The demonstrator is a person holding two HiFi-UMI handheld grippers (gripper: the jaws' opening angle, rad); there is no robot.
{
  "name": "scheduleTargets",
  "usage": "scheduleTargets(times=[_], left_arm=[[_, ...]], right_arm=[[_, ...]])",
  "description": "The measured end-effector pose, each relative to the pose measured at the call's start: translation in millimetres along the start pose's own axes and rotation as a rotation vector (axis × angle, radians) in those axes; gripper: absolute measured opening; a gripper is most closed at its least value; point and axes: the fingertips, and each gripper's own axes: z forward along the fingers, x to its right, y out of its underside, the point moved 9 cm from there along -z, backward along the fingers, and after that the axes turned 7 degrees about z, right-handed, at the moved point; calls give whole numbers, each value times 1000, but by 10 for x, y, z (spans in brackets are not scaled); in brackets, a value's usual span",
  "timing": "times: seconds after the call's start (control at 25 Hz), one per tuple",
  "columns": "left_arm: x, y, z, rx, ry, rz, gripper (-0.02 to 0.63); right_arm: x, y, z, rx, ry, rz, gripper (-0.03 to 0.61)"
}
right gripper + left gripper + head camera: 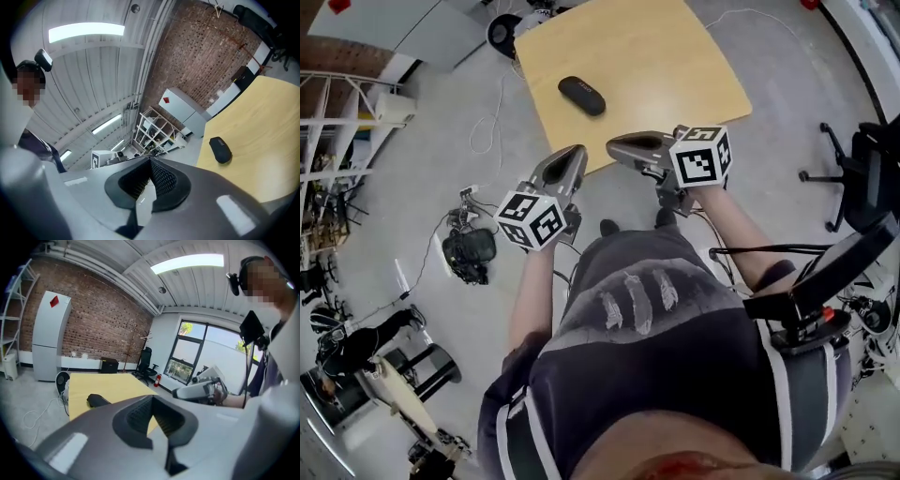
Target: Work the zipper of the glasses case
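While both pairs of jaws are pressed together with nothing caught between their ribbed pads, the glasses case [581,96] lies untouched on the table. The left gripper [573,153] is closed tight in its own view [152,401], its tip tilted a little downward. The right gripper [615,145] is likewise closed [150,164] and points roughly level. From the head view, the two tips sit close to one another, near the front edge of the pale wooden table [675,56], each held in one of the person's hands, with the marker cubes back toward the body. In the left gripper view, the right gripper [199,390] shows off to the side, beyond the table's corner.

The case is dark, oval and closed. It rests flat toward the middle of the tabletop, well apart from both grippers. It shows ahead of the left jaws [97,400] and off to the right of the right jaws [220,150].

Farther out, a white cord [487,122] loops over the grey floor beside the table, and a black bundle of gear [469,255] lies on the floor near the left gripper. An office chair [853,178] stands to the right. A tall white cabinet [49,336] stands against the brick wall [103,324], and white shelving [154,129] stands nearby.
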Motion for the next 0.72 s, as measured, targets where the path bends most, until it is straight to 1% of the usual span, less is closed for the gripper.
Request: scheduleTargets(times=[0.08,0.16,0.24,0.36,0.44,0.56,0.72], left_arm=[[-98,9,-189,28,-45,-12,-12],[-204,1,-340,66,-76,-9,-12],[-367,20,-519,102,-99,9,-15],[-585,95,-852,151,-144,30,-17],[-672,158,-1071,181,-163,35,-17],[-813,228,-1307,192,-141,51,-17],[-1024,226,-1476,202,-95,96,-17]], right_arm=[[-71,8,210,-46,-11,-20,2],[-118,7,380,-63,-7,-45,2],[-149,26,584,-47,26,-77,2],[-234,85,874,-11,100,-140,2],[-340,137,1022,14,101,-173,2],[-458,218,1220,58,84,-190,2],[-578,285,1506,68,120,-203,2]])
